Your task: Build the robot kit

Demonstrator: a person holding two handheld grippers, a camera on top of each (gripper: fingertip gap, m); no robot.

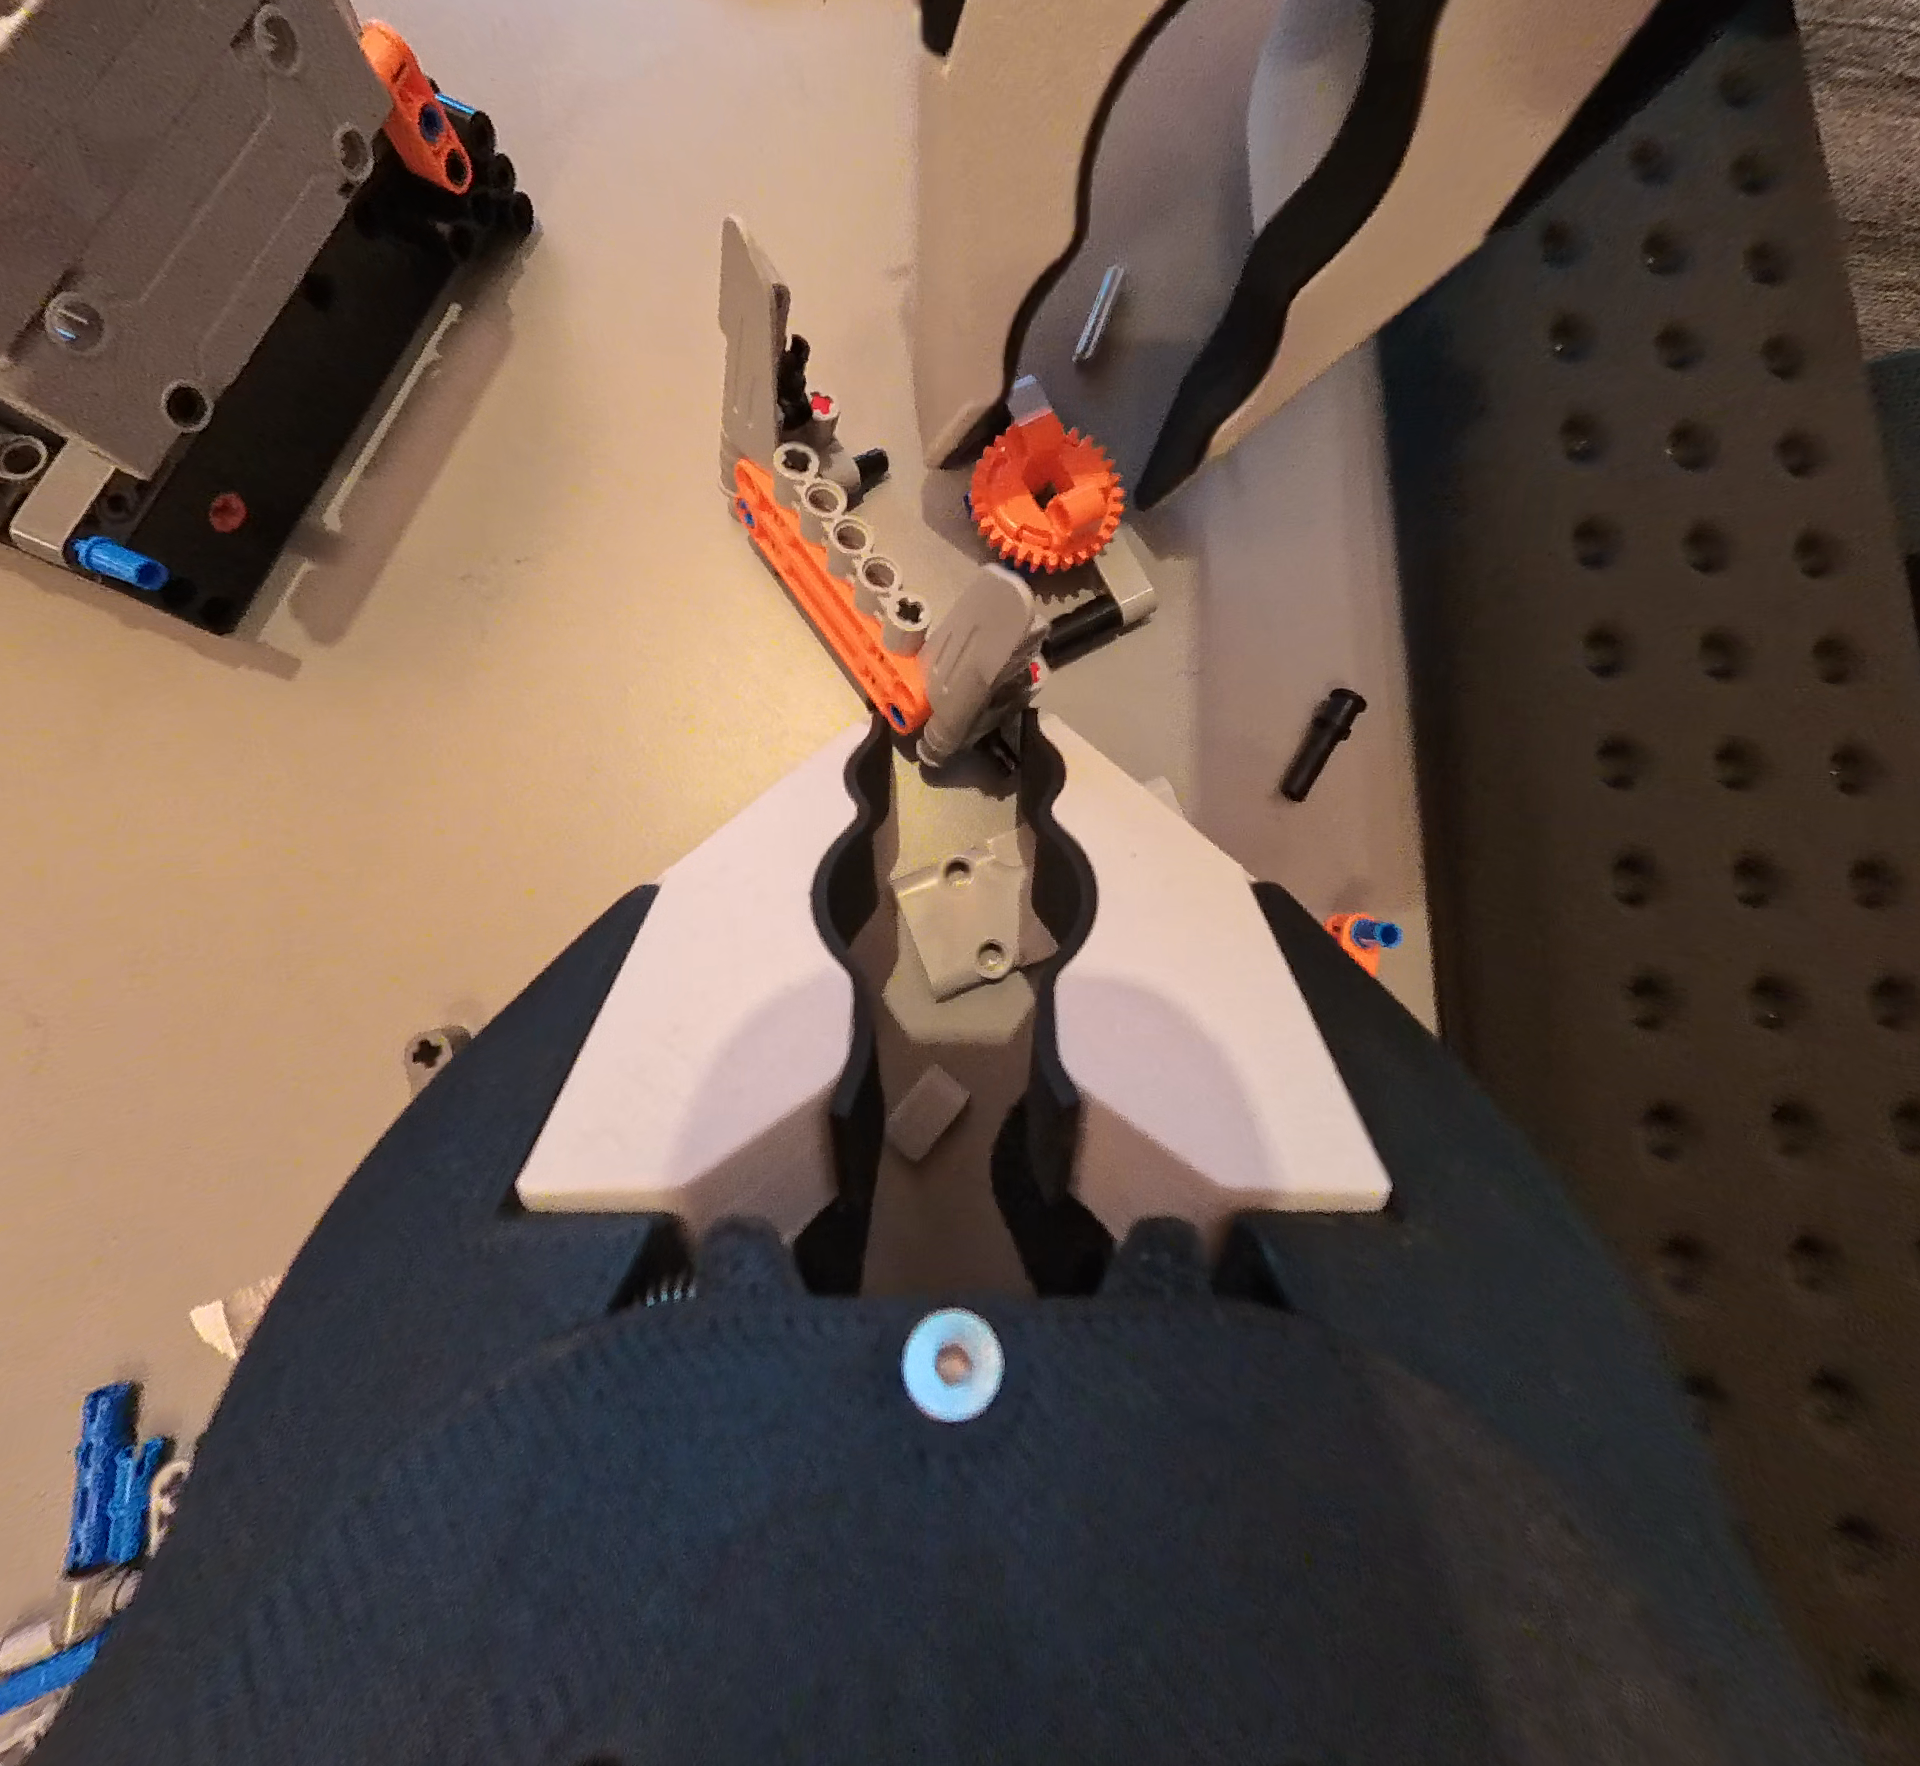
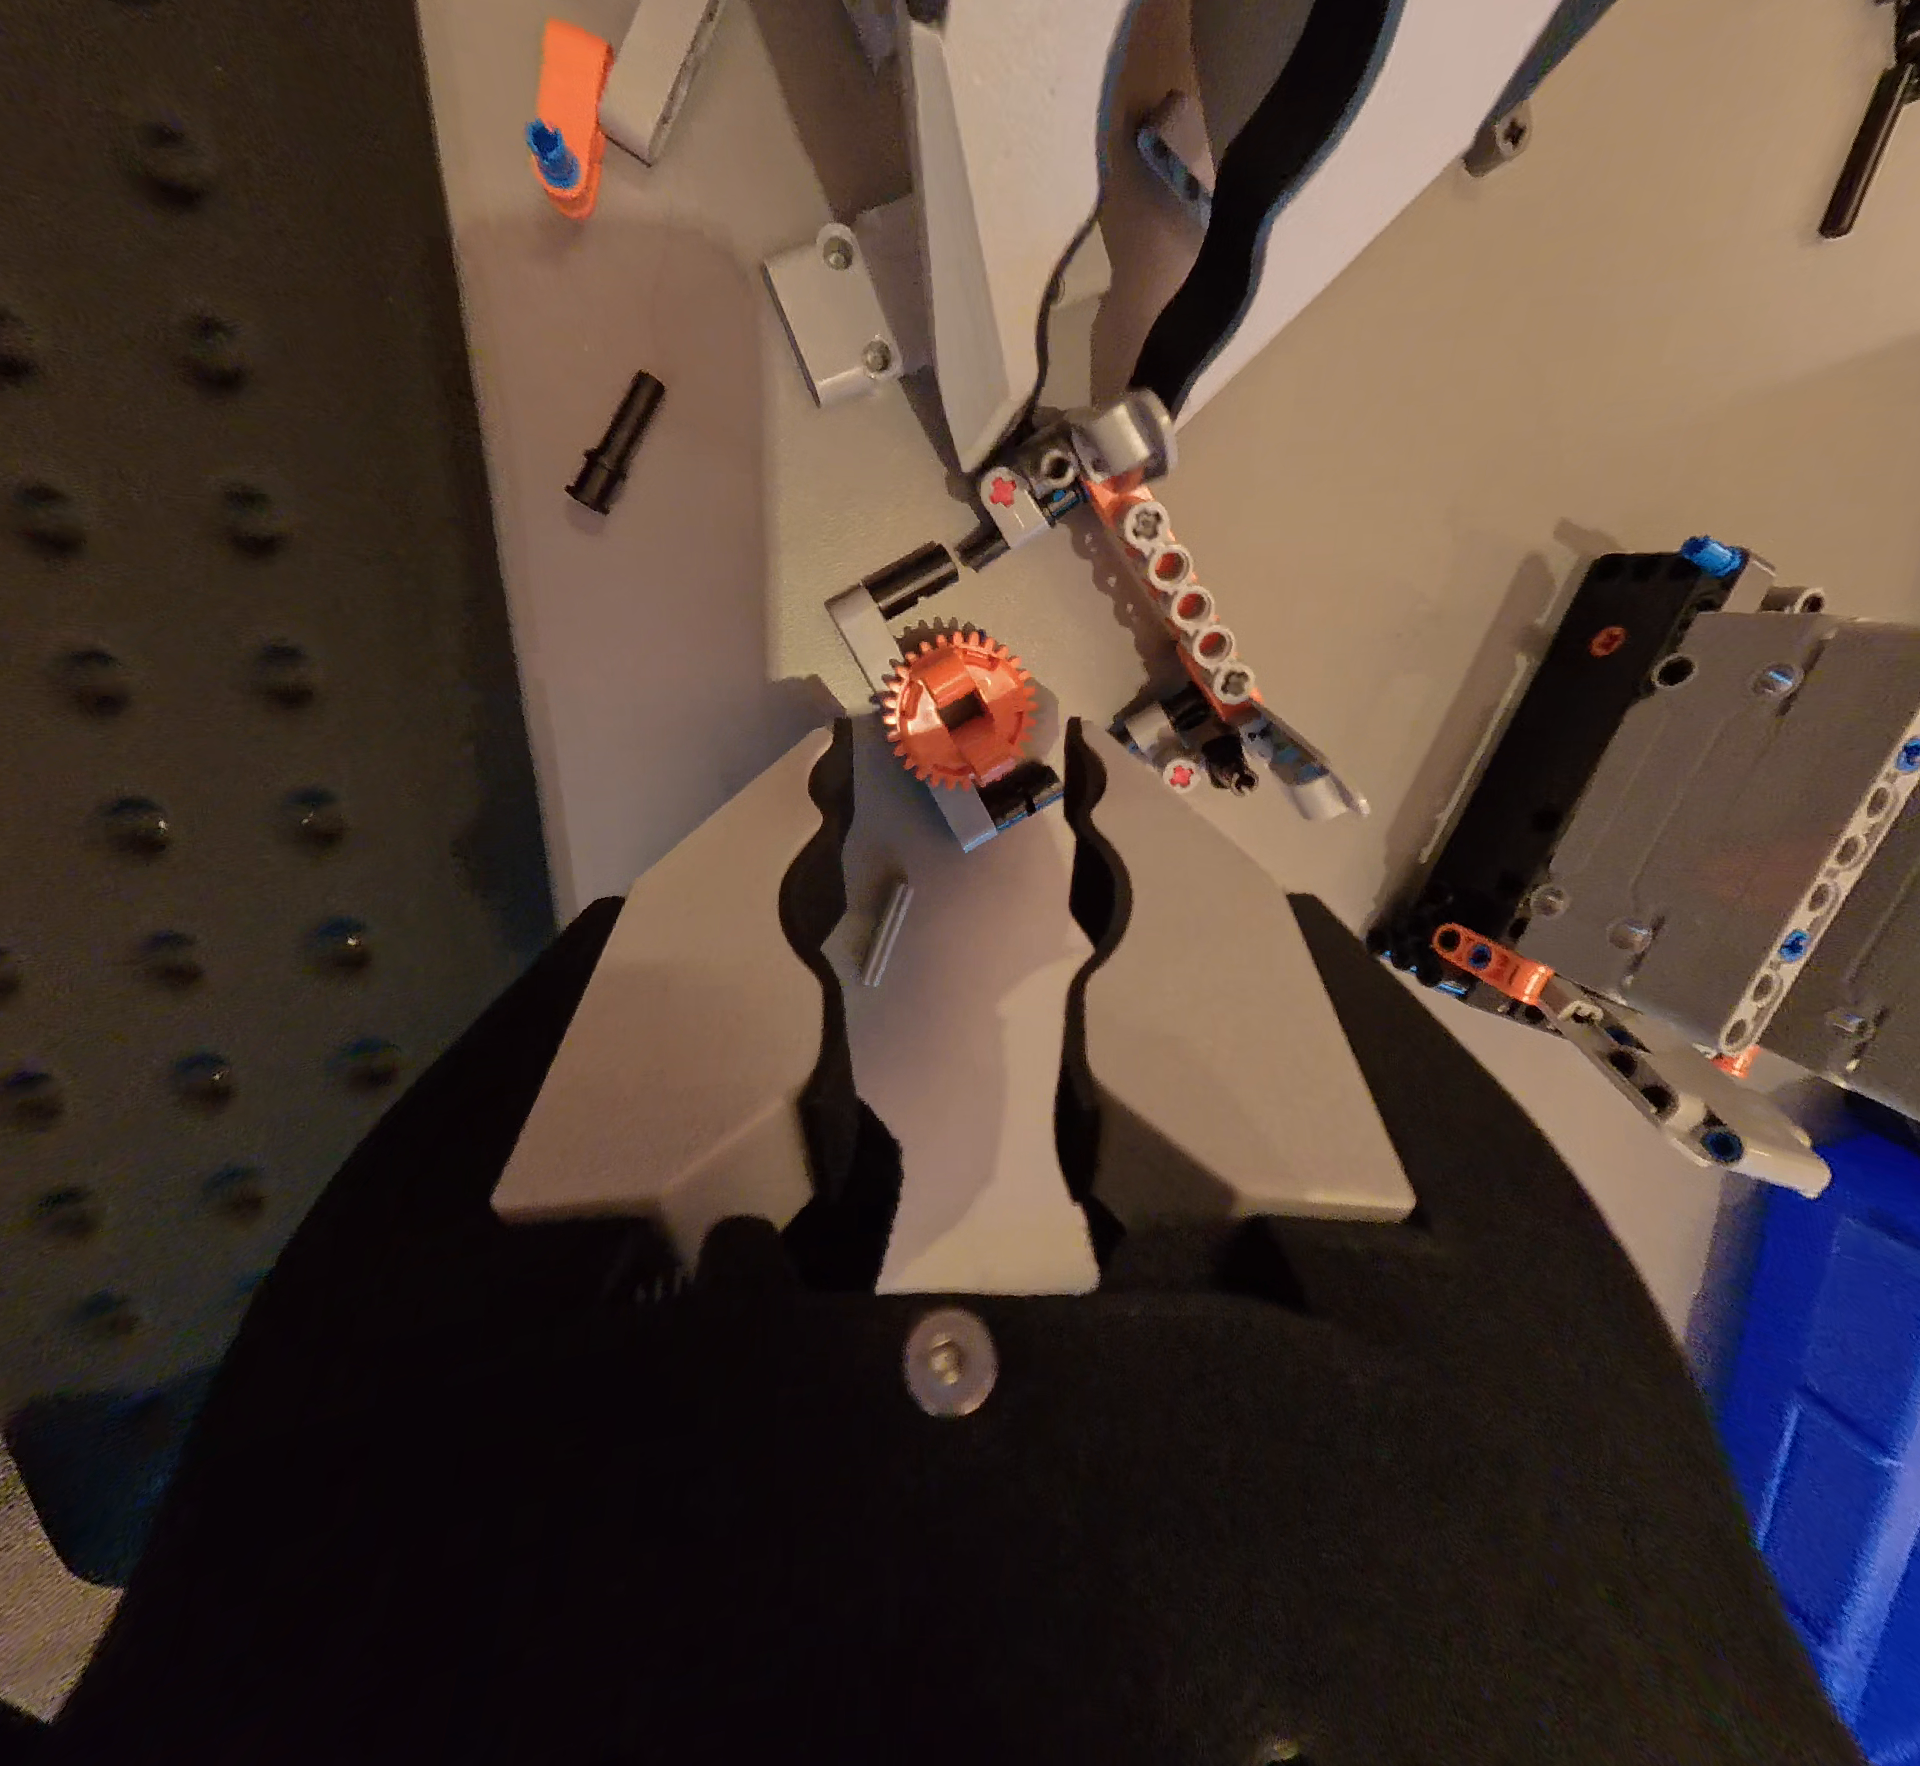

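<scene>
A small brick assembly (image 1: 831, 573) lies on the pale table: an orange beam and a grey holed beam side by side, with grey blade pieces at both ends. My left gripper (image 1: 956, 740) is shut on its near end. A short arm joins it to an orange gear (image 1: 1044, 501) on a grey L-shaped bracket. My right gripper (image 2: 958, 740) is open, its tips on either side of the gear (image 2: 961, 708) without clamping it. In the right wrist view the left gripper (image 2: 1091, 423) comes in from the top and holds the far end of the assembly (image 2: 1184, 604).
A large grey and black block build (image 1: 156, 210) stands on the table, and shows in the right wrist view too (image 2: 1714, 833). Loose parts lie about: a black pin (image 2: 613, 449), a grey axle (image 2: 888, 932) and a flat grey piece (image 2: 836, 324). A dark perforated surface (image 2: 208, 573) borders the table. A blue bin (image 2: 1829, 1353) sits nearby. My hands' fingertips stand some 5 centimetres from each other.
</scene>
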